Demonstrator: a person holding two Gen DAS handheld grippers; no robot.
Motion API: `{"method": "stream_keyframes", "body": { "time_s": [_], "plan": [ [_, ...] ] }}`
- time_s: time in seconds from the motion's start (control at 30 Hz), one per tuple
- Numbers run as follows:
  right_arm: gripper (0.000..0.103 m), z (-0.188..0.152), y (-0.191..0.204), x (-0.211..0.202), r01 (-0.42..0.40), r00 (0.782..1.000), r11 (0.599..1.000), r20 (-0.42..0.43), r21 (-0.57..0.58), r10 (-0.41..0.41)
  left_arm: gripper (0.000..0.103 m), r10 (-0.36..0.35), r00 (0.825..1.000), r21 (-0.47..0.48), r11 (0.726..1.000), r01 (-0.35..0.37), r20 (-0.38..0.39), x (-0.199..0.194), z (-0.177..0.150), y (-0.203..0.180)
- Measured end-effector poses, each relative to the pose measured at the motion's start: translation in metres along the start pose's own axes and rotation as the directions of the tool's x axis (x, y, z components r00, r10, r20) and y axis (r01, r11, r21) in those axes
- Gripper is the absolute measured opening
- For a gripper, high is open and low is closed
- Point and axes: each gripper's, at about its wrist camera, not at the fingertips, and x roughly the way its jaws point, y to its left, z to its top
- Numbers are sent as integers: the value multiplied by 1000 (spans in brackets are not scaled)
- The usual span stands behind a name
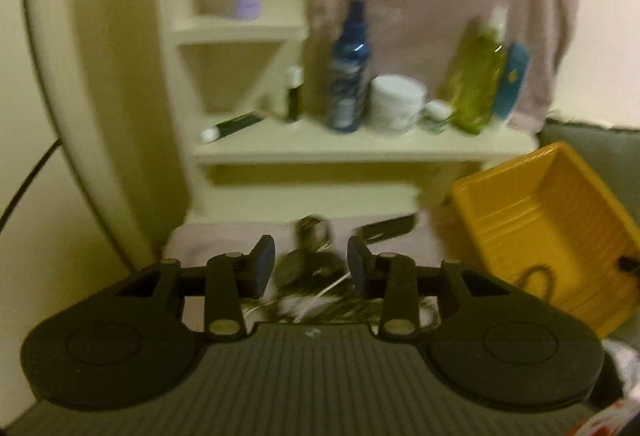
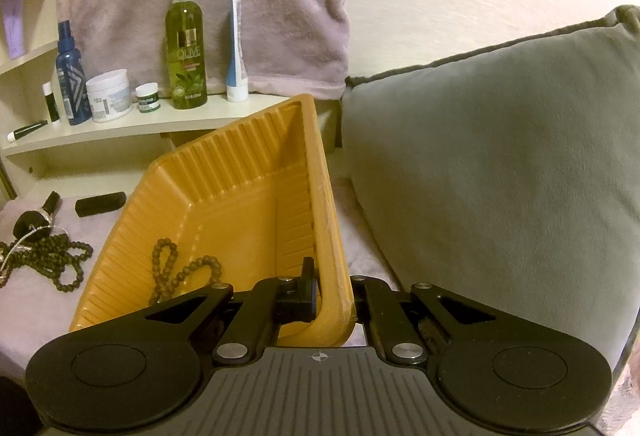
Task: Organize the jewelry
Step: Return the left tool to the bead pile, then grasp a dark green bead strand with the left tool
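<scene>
My right gripper (image 2: 334, 292) is shut on the near rim of the yellow ribbed tray (image 2: 224, 196) and holds it tilted. A brown bead bracelet (image 2: 180, 272) lies inside the tray. A dark bead necklace (image 2: 48, 260) with a tassel lies on the pink cloth to the tray's left. My left gripper (image 1: 311, 264) is open above blurred jewelry (image 1: 308, 276) on the cloth, with nothing between its fingers. The tray also shows in the left wrist view (image 1: 552, 228), at the right.
A cream shelf (image 2: 120, 128) behind holds a blue spray bottle (image 2: 72, 76), a white jar (image 2: 109, 96), a green olive bottle (image 2: 185, 52) and a tube (image 2: 237, 48). A grey cushion (image 2: 500, 164) stands right of the tray. A black bar (image 2: 100, 204) lies on the cloth.
</scene>
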Motion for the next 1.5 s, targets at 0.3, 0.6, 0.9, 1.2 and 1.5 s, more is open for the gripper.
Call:
{"method": "stream_keyframes", "body": {
  "time_s": [0.3, 0.6, 0.9, 1.2, 1.5],
  "plan": [
    [5, 1, 0, 4, 9, 1000, 1000, -7, -10, -9, 36, 10, 998, 20, 1000, -9, -60, 22, -45, 7],
    [5, 0, -3, 3, 7, 1000, 1000, -11, -10, -7, 36, 25, 997, 62, 998, -21, -68, 34, -61, 15],
    [5, 0, -2, 6, 19, 1000, 1000, -16, -21, -19, 35, 38, 996, 114, 993, -29, -77, 49, -74, 31],
    [5, 0, -2, 7, 23, 1000, 999, -21, -31, -24, 21, -43, 997, 218, 974, 56, -61, 66, -66, 7],
    [5, 0, -2, 9, 29, 999, 999, -25, -34, -29, 11, -52, 994, 330, 940, 82, -97, 93, -54, -18]
  ]
}}
